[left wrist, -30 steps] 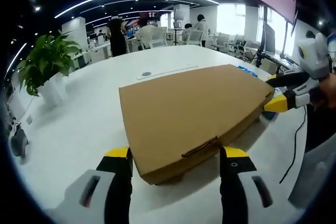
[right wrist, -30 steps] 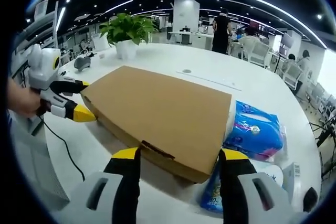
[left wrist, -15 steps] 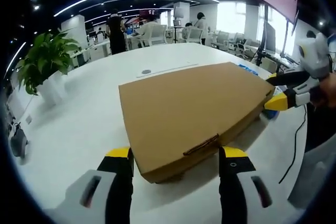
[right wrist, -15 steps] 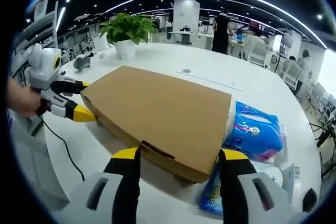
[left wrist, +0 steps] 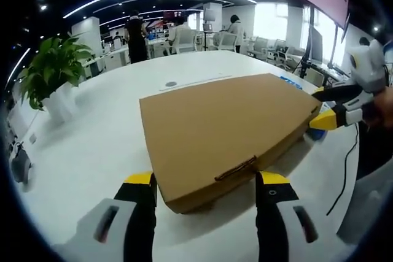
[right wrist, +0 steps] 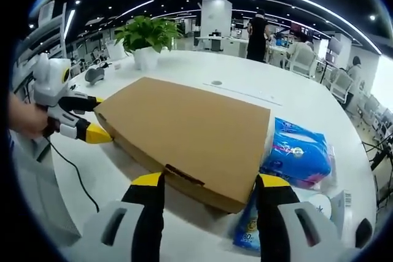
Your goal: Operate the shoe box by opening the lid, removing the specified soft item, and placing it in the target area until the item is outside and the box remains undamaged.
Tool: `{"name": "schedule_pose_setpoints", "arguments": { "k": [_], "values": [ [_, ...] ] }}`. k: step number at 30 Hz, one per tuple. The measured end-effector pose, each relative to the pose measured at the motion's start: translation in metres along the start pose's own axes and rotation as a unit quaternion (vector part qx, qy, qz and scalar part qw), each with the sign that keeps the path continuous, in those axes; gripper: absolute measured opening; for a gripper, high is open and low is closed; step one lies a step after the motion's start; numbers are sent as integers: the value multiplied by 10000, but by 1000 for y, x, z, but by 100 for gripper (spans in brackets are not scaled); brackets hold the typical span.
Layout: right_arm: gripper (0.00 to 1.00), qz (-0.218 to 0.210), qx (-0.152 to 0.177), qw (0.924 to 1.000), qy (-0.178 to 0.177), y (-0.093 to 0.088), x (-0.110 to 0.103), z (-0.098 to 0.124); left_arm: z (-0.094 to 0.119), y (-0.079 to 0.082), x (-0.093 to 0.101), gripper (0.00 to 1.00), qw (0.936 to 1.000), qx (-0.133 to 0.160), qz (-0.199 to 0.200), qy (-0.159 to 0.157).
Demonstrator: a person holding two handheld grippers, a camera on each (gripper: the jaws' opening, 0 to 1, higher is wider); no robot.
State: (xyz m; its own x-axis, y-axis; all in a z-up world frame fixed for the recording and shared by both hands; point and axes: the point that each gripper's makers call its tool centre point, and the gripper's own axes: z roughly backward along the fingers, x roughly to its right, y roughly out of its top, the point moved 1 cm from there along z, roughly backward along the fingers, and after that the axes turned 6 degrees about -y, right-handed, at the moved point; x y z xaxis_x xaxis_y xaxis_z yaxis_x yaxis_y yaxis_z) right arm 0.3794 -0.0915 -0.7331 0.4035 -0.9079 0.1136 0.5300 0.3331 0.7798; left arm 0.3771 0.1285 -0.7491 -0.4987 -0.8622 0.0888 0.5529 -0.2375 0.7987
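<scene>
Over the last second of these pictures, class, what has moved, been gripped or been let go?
Nothing visibly changed. The shoe box lies shut on the white table, the left gripper and right gripper stay open at opposite corners of it, and the blue packs stay beside it.

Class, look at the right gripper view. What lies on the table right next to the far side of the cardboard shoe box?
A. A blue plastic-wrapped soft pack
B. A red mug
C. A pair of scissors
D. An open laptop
A. A blue plastic-wrapped soft pack lies against the side of the closed shoe box on the white table; the other three options name things that are not beside the box.
</scene>
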Motion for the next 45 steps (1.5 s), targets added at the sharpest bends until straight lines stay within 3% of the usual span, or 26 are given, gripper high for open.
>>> {"name": "schedule_pose_setpoints", "arguments": {
  "k": [23, 26, 30, 38, 45],
  "values": [
    [58, -55, -15, 10000, -10, -1, 0, 1, 0, -2, 1, 64, 10000, -47, -10, 25],
    [58, -45, -14, 10000, -2, -2, 0, 1, 3, 0, 1, 66, 9999, 84, -91, 39],
    [57, -44, -2, 10000, -5, -1, 1, 3, 5, -4, 0, 66, 9999, -41, -101, 44],
    [56, 26, 80, 10000, -10, 6, 1, 11, 22, 4, -3, 65, 9999, 84, -23, 135],
    [59, 278, 567, 9979, 154, 23, -3, 33, 45, 15, 10, 65, 9993, 355, 122, 70]
  ]
}}
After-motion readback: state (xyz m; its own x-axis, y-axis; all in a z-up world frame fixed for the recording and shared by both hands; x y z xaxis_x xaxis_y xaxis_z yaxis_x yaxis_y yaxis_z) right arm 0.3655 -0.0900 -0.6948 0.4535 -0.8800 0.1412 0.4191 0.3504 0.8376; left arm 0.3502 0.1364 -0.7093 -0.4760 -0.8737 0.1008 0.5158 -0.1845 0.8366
